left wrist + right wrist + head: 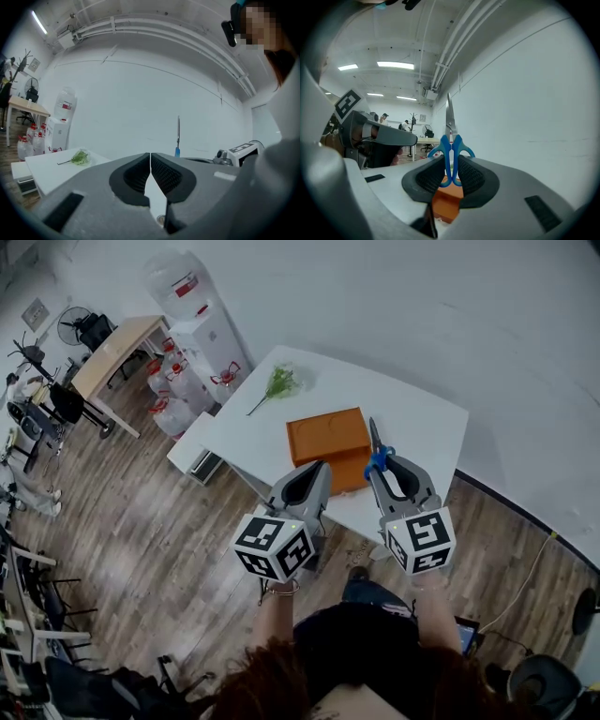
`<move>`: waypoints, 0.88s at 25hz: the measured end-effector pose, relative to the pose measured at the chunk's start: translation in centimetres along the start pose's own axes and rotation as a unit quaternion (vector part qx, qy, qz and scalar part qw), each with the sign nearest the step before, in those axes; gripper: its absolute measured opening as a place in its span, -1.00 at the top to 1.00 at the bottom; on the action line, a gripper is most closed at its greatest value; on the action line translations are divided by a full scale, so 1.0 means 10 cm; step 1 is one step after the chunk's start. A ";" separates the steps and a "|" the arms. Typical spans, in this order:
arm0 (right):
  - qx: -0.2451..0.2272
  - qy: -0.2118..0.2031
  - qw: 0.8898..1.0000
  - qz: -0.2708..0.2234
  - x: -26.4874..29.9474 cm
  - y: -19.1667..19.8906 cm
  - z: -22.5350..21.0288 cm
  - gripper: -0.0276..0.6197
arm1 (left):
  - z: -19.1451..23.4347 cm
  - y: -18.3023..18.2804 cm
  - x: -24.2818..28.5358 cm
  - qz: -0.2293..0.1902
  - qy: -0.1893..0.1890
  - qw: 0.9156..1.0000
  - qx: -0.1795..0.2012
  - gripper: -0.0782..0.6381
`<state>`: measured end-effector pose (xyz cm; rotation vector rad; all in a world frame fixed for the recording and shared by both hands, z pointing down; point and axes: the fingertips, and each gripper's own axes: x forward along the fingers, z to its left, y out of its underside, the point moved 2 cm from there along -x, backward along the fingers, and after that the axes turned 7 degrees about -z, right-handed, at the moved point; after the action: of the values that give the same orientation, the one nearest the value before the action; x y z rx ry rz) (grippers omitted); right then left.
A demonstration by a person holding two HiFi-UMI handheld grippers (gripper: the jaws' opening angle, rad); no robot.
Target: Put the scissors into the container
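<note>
My right gripper [380,462] is shut on the blue handles of the scissors [450,140], whose steel blades [449,114] point straight out past the jaws. In the head view the scissors [376,448] hang over the right edge of the orange container [329,444] on the white table [422,418]. Below the right jaws an orange corner of the container [446,206] shows. My left gripper [314,471] is shut with nothing in it, just off the container's near left corner. From the left gripper [150,159] view the scissors [178,136] stand upright to the right.
A green plant sprig [277,384] lies at the table's far left corner. A water dispenser [208,334] with several bottles stands left of the table, and a low white box [192,448] sits beside it. Wooden floor surrounds the near side.
</note>
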<state>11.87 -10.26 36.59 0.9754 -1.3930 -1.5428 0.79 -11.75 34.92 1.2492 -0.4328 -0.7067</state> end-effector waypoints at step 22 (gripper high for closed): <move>-0.077 -0.097 0.990 0.066 0.77 0.39 -0.08 0.67 | 0.47 -0.05 0.47 0.008 -0.040 0.999 0.005 0.72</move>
<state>10.13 -17.93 40.28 0.6415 -1.4176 -1.6512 0.95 -18.43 35.40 1.2285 -0.5127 -0.7425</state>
